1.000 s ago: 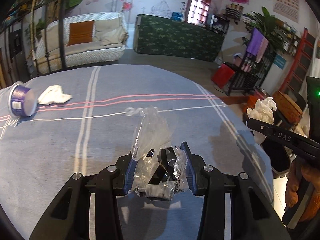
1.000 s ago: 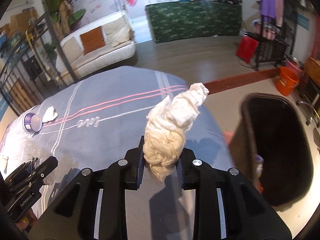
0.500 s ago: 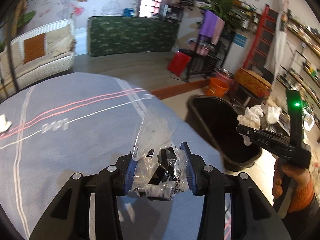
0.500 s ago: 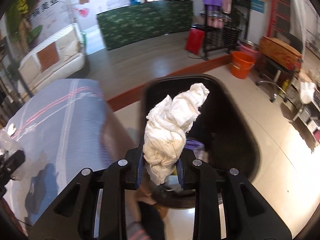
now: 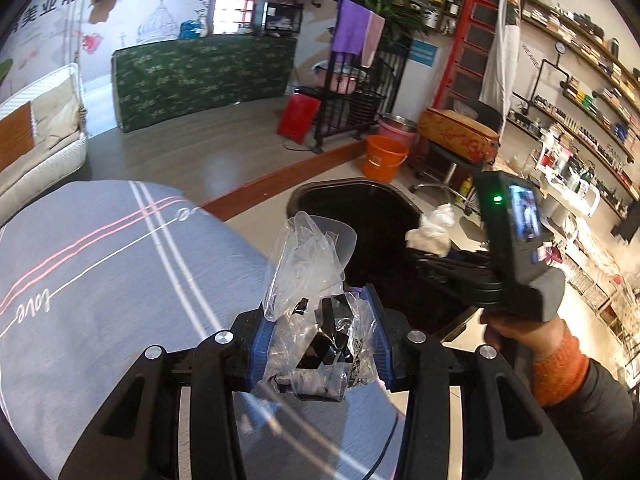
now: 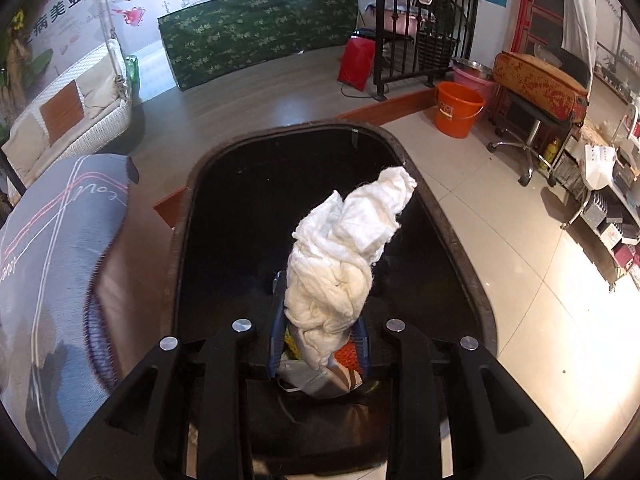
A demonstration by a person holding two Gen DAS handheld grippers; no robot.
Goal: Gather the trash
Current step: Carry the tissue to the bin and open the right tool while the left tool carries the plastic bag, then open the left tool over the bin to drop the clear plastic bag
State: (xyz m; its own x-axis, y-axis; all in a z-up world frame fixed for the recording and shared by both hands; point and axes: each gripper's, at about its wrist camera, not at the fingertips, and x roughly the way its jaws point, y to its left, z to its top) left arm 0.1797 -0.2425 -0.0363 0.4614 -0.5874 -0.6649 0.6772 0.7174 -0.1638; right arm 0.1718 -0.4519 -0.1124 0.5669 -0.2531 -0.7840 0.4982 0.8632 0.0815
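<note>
My left gripper (image 5: 318, 320) is shut on a crumpled clear plastic bag (image 5: 308, 256) with dark scraps inside. It hangs over the edge of the grey striped tablecloth (image 5: 100, 280), just short of the black trash bin (image 5: 340, 182). My right gripper (image 6: 320, 320) is shut on a twisted white tissue wad (image 6: 348, 240) and points down into the bin (image 6: 440, 220), directly above its opening. Some trash (image 6: 316, 380) lies at the bin's bottom. In the left wrist view the right gripper (image 5: 418, 256), held by a hand in an orange cuff, shows the tissue (image 5: 430, 230) over the bin.
The bin stands on a tiled floor beside the table (image 6: 48, 260). Beyond it are an orange bucket (image 6: 458, 110), a red bag (image 6: 356, 62), a black metal rack (image 6: 416, 40) and a chair with a patterned cushion (image 6: 540, 80). A white sofa (image 6: 68, 120) sits far left.
Both grippers swung right, off the tabletop toward the bin. The right gripper with the tissue came over the bin's opening and dipped; the left one with the bag reached the table's edge.
</note>
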